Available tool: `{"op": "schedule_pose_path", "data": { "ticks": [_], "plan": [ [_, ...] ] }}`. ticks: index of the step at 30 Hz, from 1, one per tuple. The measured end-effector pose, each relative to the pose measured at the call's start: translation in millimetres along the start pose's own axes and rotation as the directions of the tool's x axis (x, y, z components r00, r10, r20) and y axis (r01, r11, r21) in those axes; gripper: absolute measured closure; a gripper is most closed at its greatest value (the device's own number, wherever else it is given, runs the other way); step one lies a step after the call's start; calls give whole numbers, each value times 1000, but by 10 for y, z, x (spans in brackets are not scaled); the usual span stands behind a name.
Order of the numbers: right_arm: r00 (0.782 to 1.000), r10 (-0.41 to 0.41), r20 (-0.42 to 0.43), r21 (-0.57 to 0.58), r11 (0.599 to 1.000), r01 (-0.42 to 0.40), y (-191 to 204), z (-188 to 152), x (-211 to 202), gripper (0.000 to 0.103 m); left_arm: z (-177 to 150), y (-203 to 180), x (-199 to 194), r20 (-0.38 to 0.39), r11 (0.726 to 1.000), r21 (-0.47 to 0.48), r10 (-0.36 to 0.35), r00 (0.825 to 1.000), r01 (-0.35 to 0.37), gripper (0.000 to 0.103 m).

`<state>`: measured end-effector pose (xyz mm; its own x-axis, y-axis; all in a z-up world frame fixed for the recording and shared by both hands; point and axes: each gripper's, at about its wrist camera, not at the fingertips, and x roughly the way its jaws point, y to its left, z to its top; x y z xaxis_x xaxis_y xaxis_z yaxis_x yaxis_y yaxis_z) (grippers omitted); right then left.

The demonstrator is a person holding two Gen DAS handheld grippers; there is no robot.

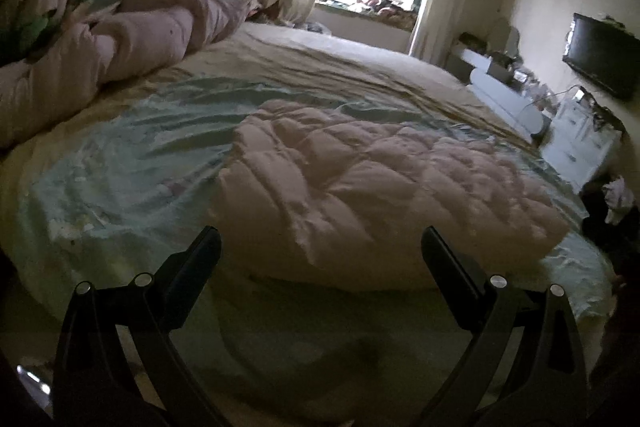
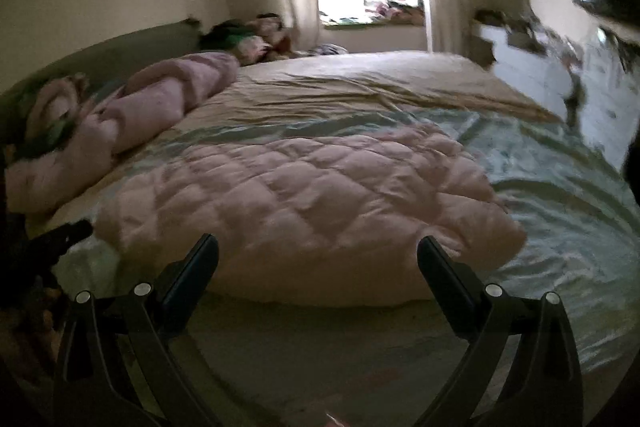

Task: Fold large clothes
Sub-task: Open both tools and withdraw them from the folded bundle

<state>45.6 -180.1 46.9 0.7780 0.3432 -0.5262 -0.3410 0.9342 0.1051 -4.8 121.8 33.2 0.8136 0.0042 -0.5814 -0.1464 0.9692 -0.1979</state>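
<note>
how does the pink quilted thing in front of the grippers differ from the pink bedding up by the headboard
The quilted pink garment lies flat in a neat folded block on the pale green sheet; the pink bedding is bunched in a long rumpled heap along the headboard.
The garment shows diamond stitching; the bedding shows none that I can make out.
The garment lies nearer the grippers; the bedding lies farther back.
Both are pink, soft and padded.
</note>
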Motion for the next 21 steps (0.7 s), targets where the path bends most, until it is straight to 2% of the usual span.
{"op": "schedule_pose_path", "data": {
  "ticks": [4, 8, 16, 21],
  "plan": [
    [998, 7, 55, -62, 998, -4, 259, -114, -138, 4, -95, -149, -143, 19, 1000, 23, -6, 1000, 5, 9],
    [998, 23, 57, -89, 996, -18, 369, -246, -170, 4, -187, -210, -229, 40, 1000, 8, -26, 999, 26, 9],
    [1000, 17, -6, -78, 997, -17, 317, -426, -64, 4, -326, -314, -241, 39, 999, 15, -48, 998, 47, 9],
    [999, 30, -42, -69, 997, -33, 301, -502, 4, 4, -340, -318, -217, 25, 1000, 10, -27, 999, 27, 9]
  ]
}}
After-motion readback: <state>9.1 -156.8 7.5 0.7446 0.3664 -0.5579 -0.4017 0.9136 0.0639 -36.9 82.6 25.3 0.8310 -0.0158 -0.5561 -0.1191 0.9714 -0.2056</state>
